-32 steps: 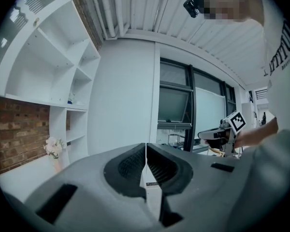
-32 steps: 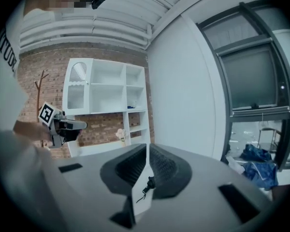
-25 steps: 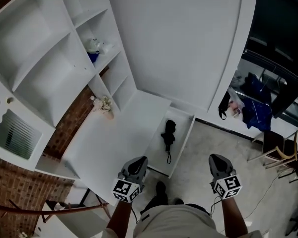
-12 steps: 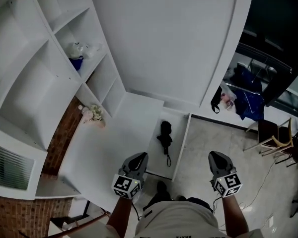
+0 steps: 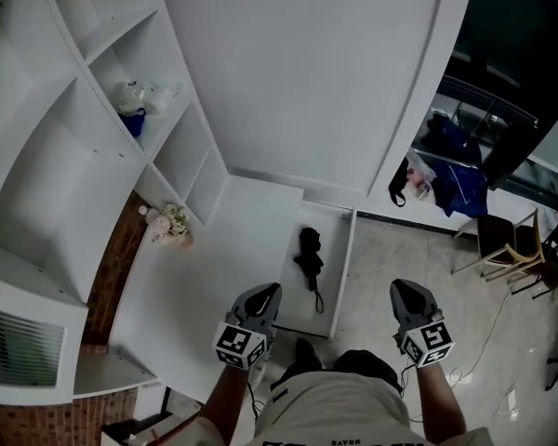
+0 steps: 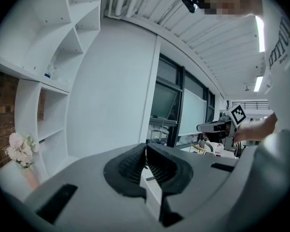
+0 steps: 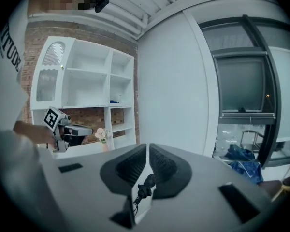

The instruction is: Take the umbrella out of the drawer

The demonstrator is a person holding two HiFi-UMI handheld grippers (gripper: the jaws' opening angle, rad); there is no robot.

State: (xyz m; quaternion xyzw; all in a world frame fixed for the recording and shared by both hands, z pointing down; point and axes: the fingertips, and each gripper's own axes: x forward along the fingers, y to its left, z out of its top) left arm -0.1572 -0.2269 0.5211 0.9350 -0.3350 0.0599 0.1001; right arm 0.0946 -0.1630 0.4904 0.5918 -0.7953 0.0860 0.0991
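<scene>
A black folded umbrella [image 5: 308, 255] lies in the open white drawer [image 5: 346, 260] at floor level, its strap end toward me. My left gripper [image 5: 263, 292] hangs shut and empty over the white counter's near edge, left of the drawer and short of the umbrella. My right gripper [image 5: 407, 290] is also shut and empty, above the floor to the right of the drawer. In the left gripper view the left gripper [image 6: 145, 147] has its ribbed pads together. In the right gripper view the right gripper [image 7: 148, 147] points at the wall, and the umbrella [image 7: 146, 185] shows below its jaws.
A white shelf unit [image 5: 84, 147] fills the left, with a flower vase [image 5: 170, 225] on the white counter [image 5: 205, 268] and a blue item [image 5: 132, 117] on a shelf. A white wall panel [image 5: 316, 72] stands behind the drawer. Bags and blue cloth [image 5: 451, 170] and a chair [image 5: 507, 247] are at the right.
The head view has swung: the shelves slid left and the drawer sits slightly nearer the left gripper. Both grippers keep their place in the picture and stay shut.
</scene>
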